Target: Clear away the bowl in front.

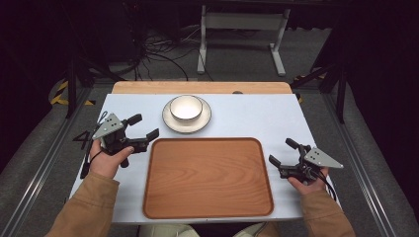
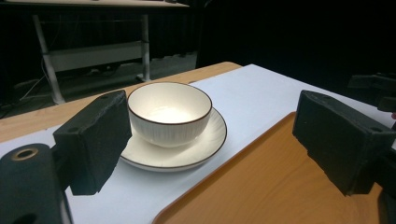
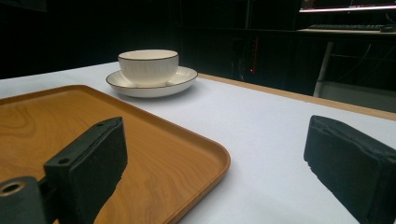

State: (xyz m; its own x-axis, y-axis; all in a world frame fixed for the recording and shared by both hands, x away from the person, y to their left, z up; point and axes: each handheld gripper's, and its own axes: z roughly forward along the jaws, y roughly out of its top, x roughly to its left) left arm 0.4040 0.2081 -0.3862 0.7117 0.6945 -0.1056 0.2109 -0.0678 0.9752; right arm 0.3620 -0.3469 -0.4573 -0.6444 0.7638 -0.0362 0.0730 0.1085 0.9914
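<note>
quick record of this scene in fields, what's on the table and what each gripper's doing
bowl: white, dark rim, upright on the saucer
saucer: white, beyond the tray's far edge
tray: wooden, nothing on it
left gripper: open, holds nothing, left of the tray, aimed at the bowl
right gripper: open, holds nothing, right of the tray
table: white sheet on top

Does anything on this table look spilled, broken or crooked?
Nothing stands out. The white bowl sits upright and centred on its plate, unchipped as far as shows, and the wooden tray lies square and bare. Both hand-held grippers hold nothing.
</note>
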